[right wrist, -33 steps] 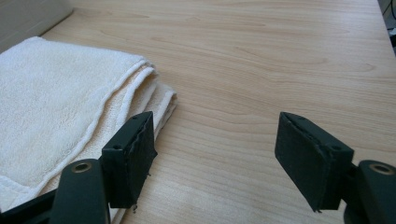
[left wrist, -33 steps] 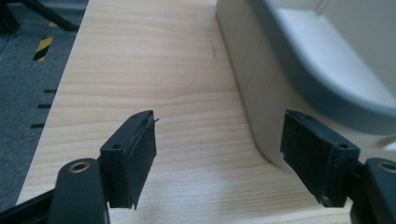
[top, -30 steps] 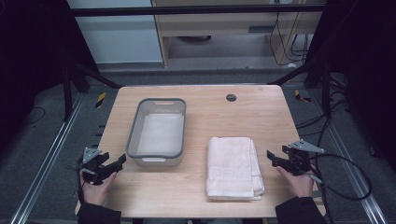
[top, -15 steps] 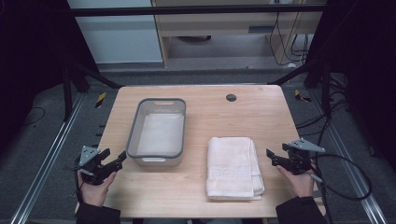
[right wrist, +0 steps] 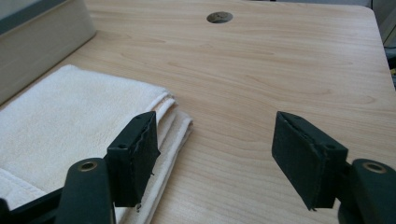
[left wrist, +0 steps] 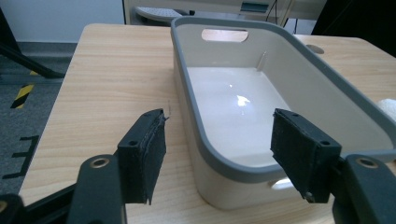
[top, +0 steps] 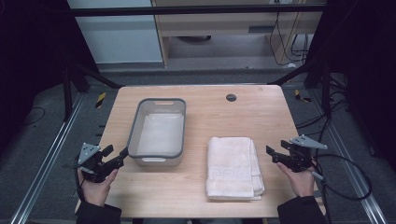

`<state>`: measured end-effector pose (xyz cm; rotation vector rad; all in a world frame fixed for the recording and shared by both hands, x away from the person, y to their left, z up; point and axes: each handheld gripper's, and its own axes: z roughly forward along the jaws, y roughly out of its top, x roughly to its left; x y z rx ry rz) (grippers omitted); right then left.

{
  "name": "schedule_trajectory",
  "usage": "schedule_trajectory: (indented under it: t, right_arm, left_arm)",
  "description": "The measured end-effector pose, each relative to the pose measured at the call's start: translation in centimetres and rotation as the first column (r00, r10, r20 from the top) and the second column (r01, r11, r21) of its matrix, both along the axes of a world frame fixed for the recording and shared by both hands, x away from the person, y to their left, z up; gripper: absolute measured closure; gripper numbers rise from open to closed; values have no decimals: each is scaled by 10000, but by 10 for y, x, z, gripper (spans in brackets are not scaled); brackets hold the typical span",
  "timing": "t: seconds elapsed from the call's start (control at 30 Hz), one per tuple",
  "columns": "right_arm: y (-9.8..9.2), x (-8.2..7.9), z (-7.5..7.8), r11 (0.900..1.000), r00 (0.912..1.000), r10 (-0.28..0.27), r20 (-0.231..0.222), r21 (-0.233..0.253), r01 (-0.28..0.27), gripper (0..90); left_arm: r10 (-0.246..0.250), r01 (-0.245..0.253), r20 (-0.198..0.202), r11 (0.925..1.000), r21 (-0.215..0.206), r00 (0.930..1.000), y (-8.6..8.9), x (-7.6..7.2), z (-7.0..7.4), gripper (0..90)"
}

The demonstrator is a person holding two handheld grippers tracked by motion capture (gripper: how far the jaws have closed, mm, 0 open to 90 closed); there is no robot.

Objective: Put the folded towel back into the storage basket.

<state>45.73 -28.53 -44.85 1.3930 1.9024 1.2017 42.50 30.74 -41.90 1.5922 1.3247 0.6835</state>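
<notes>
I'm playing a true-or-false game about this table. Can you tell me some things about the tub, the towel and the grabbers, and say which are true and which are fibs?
1. The tub has nothing in it. True.
2. The towel lies inside the tub. False: it lies folded on the table, beside the tub.
3. The left gripper is open, its jaws on either side of the tub's near corner. True.
4. The right gripper is clamped on the towel. False: it is open and holds nothing, just beside the towel.
5. The table has a round hole. True.
</notes>
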Motion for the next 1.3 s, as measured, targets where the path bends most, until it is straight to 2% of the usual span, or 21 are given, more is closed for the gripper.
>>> schedule_trajectory:
  t: [0.2,0.23,0.4,0.6,0.77,0.8,1.03,1.3]
  right_arm:
    - [0,3,8,9999,9999,85,91,69,-85,329]
    - [0,5,11,9996,9999,136,85,255,-138,331]
    - [2,9,21,9993,9992,307,269,189,-313,331]
    - [5,13,27,9982,9980,525,366,271,-535,336]
    - [6,15,33,9980,9978,476,455,403,-495,347]
    - [7,17,37,9973,9975,472,527,543,-501,351]
    - [12,20,45,9957,9956,695,622,575,-731,352]
    - [17,24,48,9932,9944,781,708,810,-837,350]
  left_arm:
    - [-115,114,186,9999,27,9998,-6,4,9,350]
    - [-146,146,212,9999,-4,9997,-8,7,12,351]
    - [-273,274,261,9996,-25,9993,-15,10,16,355]
    - [-654,652,402,9979,56,9971,-32,13,24,356]
    - [-888,887,440,9961,42,9951,-42,15,26,356]
    - [-1017,1017,443,9948,22,9938,-47,17,26,357]
    - [-1438,1438,379,9896,18,9889,-65,20,26,357]
    - [-1893,1894,340,9819,-1,9813,-86,22,26,357]
